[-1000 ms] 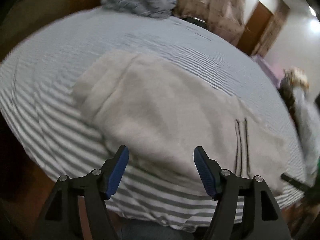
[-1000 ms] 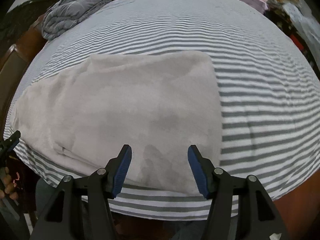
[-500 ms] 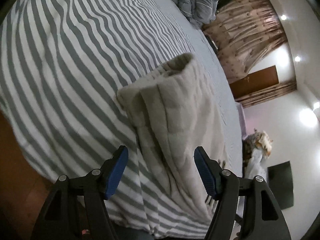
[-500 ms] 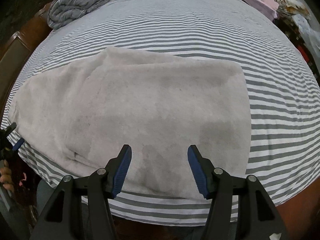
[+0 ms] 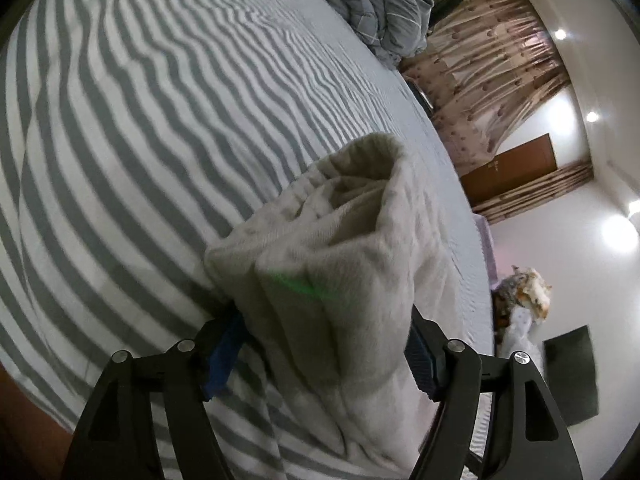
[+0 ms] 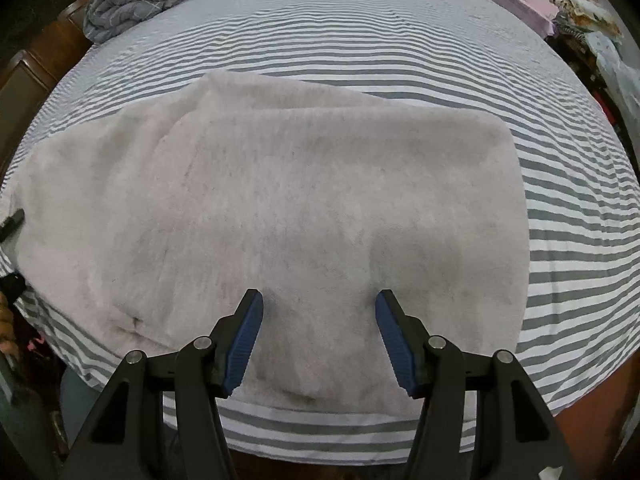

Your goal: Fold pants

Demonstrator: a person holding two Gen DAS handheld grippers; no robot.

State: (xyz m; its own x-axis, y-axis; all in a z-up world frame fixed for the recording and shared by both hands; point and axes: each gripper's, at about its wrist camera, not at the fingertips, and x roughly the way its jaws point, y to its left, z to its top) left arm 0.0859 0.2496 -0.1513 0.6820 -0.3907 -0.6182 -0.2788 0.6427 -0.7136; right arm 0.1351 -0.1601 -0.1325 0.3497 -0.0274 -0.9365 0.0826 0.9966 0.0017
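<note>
Pants (image 6: 304, 208) lie flat on the striped bed (image 6: 400, 40), soft and floppy, so they will sag if held by one corner. Left claw (image 5: 324, 352) sits around the bunched end, pads apart (maybe just touching it). Right claw (image 6: 320, 336) hovers wide apart over the near edge, a good place to pinch

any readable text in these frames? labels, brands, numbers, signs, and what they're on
None readable in either view.
The pants show no tag or print.
The striped bedsheet and the grey quilt carry pattern only.
The wooden door has a small pale mark, too small and blurred to read.
The left gripper and right gripper bear no marking that can be seen.
</note>
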